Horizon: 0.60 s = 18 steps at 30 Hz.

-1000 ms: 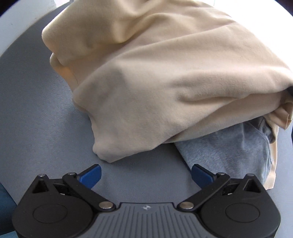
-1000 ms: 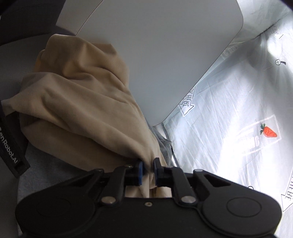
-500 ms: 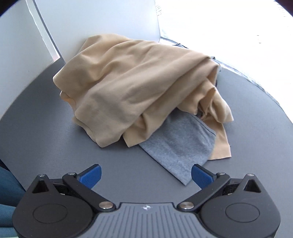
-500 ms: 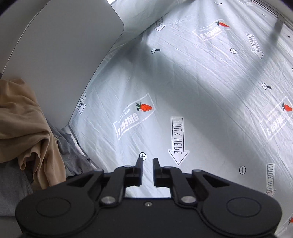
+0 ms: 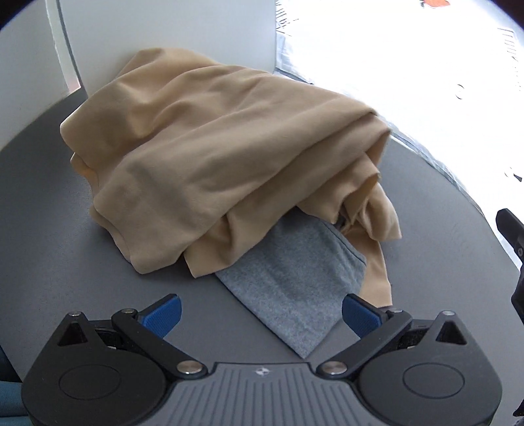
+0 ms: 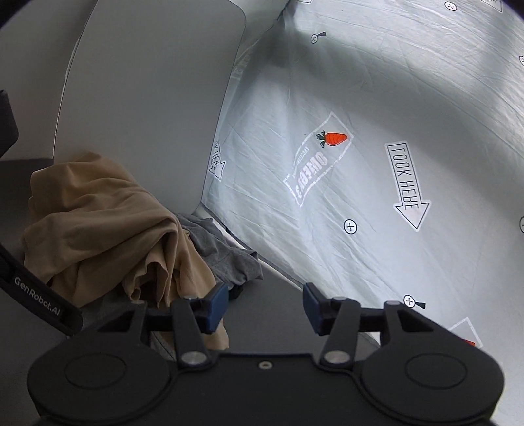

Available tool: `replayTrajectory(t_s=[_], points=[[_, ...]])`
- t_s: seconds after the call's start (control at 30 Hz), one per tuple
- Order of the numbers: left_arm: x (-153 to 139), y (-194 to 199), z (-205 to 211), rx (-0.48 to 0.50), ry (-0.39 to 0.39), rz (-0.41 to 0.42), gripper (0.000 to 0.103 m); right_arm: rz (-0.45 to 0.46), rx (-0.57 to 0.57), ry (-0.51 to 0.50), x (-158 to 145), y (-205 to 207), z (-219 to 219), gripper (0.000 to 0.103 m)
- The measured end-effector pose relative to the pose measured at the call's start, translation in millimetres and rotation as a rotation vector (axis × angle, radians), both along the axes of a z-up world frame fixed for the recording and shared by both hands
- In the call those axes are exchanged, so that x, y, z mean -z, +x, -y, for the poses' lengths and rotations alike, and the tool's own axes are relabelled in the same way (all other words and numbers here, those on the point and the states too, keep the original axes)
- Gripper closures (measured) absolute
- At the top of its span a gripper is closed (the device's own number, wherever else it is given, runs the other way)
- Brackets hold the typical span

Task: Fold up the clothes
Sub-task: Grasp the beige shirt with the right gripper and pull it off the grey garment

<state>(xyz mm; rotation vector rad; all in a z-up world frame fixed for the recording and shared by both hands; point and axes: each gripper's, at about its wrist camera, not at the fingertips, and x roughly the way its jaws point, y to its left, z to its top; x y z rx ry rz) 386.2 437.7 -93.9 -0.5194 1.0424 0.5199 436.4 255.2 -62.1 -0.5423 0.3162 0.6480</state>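
Observation:
A crumpled tan garment (image 5: pixel 226 164) lies heaped on the dark grey table (image 5: pixel 49 229), on top of a grey garment (image 5: pixel 294 288) whose corner sticks out toward me. My left gripper (image 5: pixel 262 314) is open and empty, just short of the grey corner. In the right wrist view the tan garment (image 6: pixel 108 229) and grey garment (image 6: pixel 226 255) lie at the left. My right gripper (image 6: pixel 265 308) is open and empty, right of the pile's edge. Part of the right gripper (image 5: pixel 514 249) shows at the left wrist view's right edge.
A white panel (image 5: pixel 163 29) stands behind the pile. A pale printed sheet (image 6: pixel 376 164) with carrot logos and arrows covers the surface right of the table. The left gripper's body (image 6: pixel 36 295) crosses the right wrist view's left edge.
My right gripper let go of the tan garment, pulled away and opened wide. My left gripper backed away from the pile, which slumped and now shows more grey cloth.

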Motion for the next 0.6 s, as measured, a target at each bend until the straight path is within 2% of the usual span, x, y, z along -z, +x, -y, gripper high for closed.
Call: replayTrajectory(t_s=[0.1, 0.2, 0.3, 0.4, 0.43, 0.47, 0.53, 0.6], points=[[11, 8, -29, -0.04, 0.033, -0.027, 0.0, -0.055, -0.062, -0.012, 10, 17, -45, 0.047], [21, 15, -54, -0.072, 0.051, -0.046, 0.0, -0.073, -0.111, -0.089, 31, 29, -86, 0.044], [31, 18, -75, -0.094, 0.027, -0.044, 0.0, -0.069, -0.154, -0.187, 56, 38, -124, 0.044], [40, 19, -89, -0.113, 0.002, -0.051, 0.0, -0.109, -0.15, -0.227, 73, 46, -146, 0.044], [42, 19, -92, -0.117, -0.004, -0.053, 0.0, -0.112, -0.144, -0.218, 74, 47, -150, 0.046], [43, 18, -94, -0.12, -0.009, -0.054, 0.0, -0.115, -0.138, -0.209, 75, 48, -153, 0.056], [44, 16, -96, -0.126, -0.017, -0.054, 0.0, -0.114, -0.104, -0.175, 74, 50, -156, 0.086], [43, 13, -96, -0.133, -0.017, -0.056, 0.0, -0.126, -0.057, -0.125, 69, 52, -152, 0.087]])
